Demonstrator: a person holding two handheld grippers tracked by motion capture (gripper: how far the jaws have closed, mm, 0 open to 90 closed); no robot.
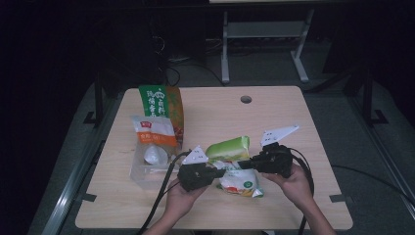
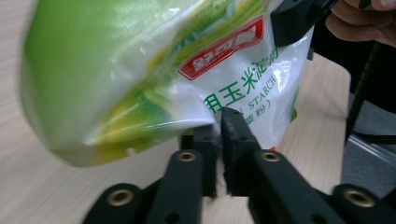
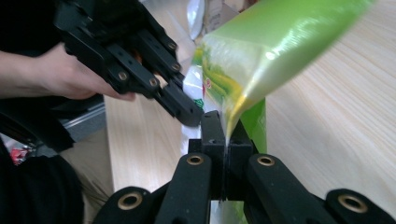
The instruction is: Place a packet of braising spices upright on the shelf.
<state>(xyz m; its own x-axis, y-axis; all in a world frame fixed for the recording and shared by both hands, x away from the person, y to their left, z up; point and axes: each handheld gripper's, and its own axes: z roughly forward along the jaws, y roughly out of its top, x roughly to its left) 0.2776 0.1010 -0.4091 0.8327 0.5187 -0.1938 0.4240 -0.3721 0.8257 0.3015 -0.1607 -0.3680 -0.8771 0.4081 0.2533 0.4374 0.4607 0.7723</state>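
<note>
A green and white corn starch bag (image 1: 234, 164) is lifted off the wooden table (image 1: 303, 205) near its front middle. My left gripper (image 1: 219, 171) comes in from the left and is shut on the bag's lower seam; in the left gripper view the two pads (image 2: 219, 123) pinch the bag's (image 2: 140, 60) edge. My right gripper (image 1: 245, 164) comes in from the right. Its jaws (image 3: 227, 135) are pressed together on a corner of the bag (image 3: 275, 42). The left gripper (image 3: 140, 70) also appears close by in the right gripper view.
At the table's left lie a green and orange packet (image 1: 161, 103), a white and orange packet (image 1: 152, 131) and a clear plastic bag (image 1: 147, 166). A round cable hole (image 1: 246, 99) sits near the far edge. Cables trail off the front edge.
</note>
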